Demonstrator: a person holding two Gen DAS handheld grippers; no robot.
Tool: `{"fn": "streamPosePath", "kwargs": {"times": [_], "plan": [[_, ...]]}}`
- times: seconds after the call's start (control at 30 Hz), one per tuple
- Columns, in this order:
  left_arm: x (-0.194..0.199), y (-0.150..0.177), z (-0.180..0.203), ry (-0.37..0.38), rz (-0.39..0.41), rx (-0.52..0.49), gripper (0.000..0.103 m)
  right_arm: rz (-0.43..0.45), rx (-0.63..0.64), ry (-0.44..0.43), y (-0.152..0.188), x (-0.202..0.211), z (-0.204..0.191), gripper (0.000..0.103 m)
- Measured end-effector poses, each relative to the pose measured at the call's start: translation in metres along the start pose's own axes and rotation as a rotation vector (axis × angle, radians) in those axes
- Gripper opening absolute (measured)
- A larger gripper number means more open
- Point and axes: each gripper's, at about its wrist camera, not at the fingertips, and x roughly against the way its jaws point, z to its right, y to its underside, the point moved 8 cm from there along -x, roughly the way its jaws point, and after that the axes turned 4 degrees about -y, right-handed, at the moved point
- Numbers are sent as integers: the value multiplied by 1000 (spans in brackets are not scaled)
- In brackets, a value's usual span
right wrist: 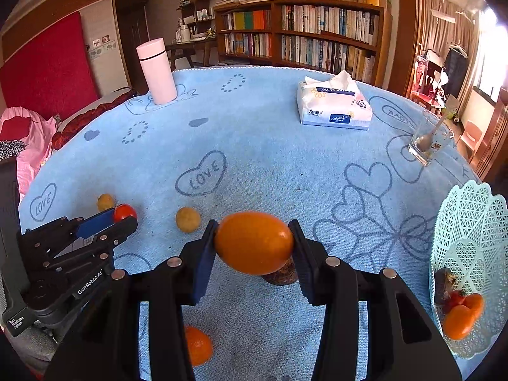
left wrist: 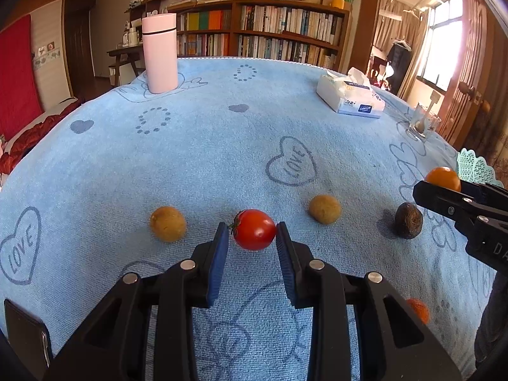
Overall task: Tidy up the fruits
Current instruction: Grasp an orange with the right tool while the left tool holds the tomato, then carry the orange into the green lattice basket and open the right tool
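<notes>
My left gripper [left wrist: 252,231] is shut on a red cherry tomato [left wrist: 254,229] just above the blue towel; it also shows in the right wrist view [right wrist: 123,217]. My right gripper [right wrist: 254,241] is shut on an orange kumquat [right wrist: 254,246], held above a dark round fruit [right wrist: 281,274]. Two tan longans [left wrist: 167,223] [left wrist: 325,208] and the dark fruit [left wrist: 408,220] lie on the towel. Another orange fruit [right wrist: 197,345] lies near the front. A mint lattice basket [right wrist: 470,222] at the right holds several fruits [right wrist: 458,312].
A pink thermos [left wrist: 159,52] stands far left. A tissue pack [left wrist: 350,96] and a glass with a spoon [right wrist: 427,141] sit at the far right. A dark phone [left wrist: 27,333] lies at the front left edge. A bookshelf stands behind the table.
</notes>
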Motion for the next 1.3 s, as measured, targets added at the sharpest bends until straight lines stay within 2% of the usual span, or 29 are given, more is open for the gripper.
{"fn": "streamPosePath", "kwargs": {"times": [0.3,0.8,1.3], "plan": [[3,1,5,-2,1,-12,31,46,-74,48,2,32,32,46],[16,4,21,-9,5,-56,31,91,-222,154,24,76,108,46],[27,-3,58,-5,25,-128,31,106,-366,246,53,96,180,46]]}}
